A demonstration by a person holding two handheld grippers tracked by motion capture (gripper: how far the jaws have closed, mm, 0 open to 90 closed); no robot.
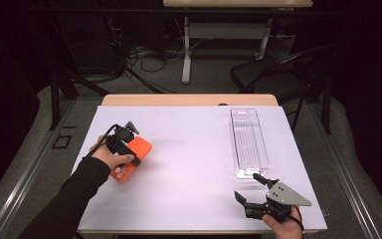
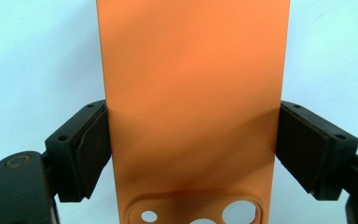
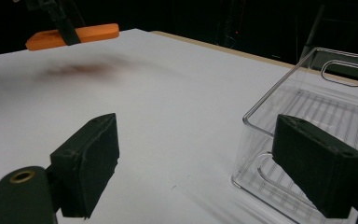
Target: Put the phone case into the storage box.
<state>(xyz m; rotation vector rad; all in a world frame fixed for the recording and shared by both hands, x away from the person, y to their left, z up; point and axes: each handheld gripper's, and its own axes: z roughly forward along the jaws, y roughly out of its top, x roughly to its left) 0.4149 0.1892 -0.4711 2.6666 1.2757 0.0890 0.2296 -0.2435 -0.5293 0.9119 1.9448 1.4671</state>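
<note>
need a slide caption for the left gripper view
Left gripper clamps an orange phone case by its long edges above the white table.

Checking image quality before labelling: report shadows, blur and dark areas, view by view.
High view: table well lit, surroundings nearly black. Left gripper view: soft shading across the orange phone case, jaws sharp. Right gripper view: blurred shadow under the raised case; clear bin rim glints.

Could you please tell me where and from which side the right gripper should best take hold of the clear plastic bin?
Probably the clear plastic bin's near short wall, from the person's side. The right gripper is open just before that end, and in the right gripper view one jaw already overlaps the thin upright wall. The far end's handle slot is harder to reach.
</note>
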